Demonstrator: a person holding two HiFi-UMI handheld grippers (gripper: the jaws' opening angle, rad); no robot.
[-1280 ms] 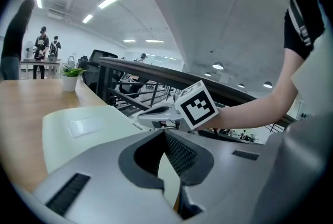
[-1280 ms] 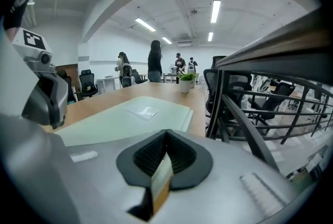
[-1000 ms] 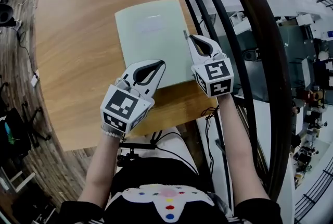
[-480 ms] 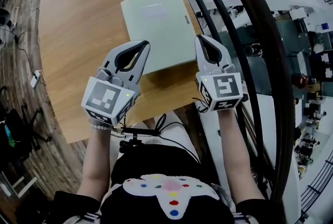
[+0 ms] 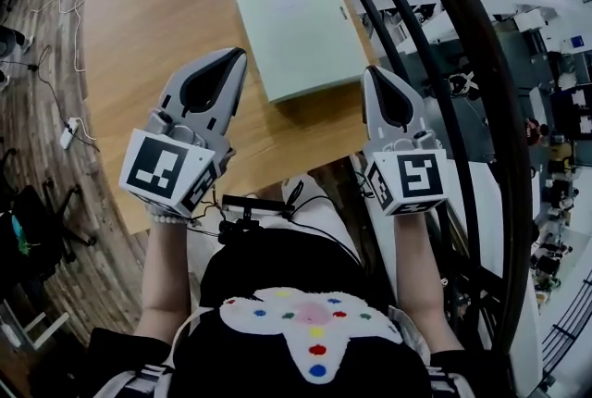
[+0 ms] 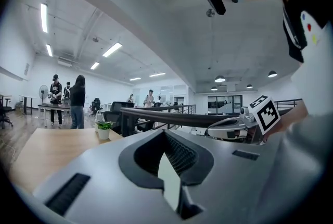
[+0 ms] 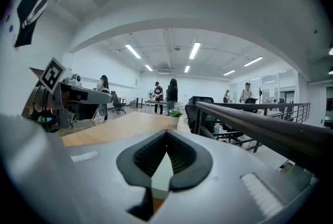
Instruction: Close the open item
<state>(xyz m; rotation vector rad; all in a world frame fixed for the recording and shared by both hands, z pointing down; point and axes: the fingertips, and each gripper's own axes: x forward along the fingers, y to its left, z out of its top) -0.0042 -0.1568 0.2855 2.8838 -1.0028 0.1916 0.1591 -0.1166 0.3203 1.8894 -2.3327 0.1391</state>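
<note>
A pale green laptop (image 5: 298, 29) lies closed and flat on the wooden table (image 5: 157, 7), near its right edge. My left gripper (image 5: 231, 58) hovers above the table's near part, to the left of the laptop and apart from it, jaws shut with nothing between them. My right gripper (image 5: 377, 75) is raised beside the laptop's near right corner, over the table's edge, also shut and empty. In the gripper views both grippers point nearly level across the room, and a sliver of the pale laptop (image 7: 161, 175) shows through the jaw opening. The right gripper's marker cube (image 6: 266, 112) shows in the left gripper view.
A dark curved railing (image 5: 481, 91) runs close along the table's right side. A small potted plant (image 7: 174, 116) stands at the table's far end. Several people (image 6: 77, 100) stand at desks far across the office. Cables (image 5: 250, 206) hang at my waist.
Both grippers have lifted off the laptop and drawn back toward my body, staying shut. The laptop lies flat and closed as before.
</note>
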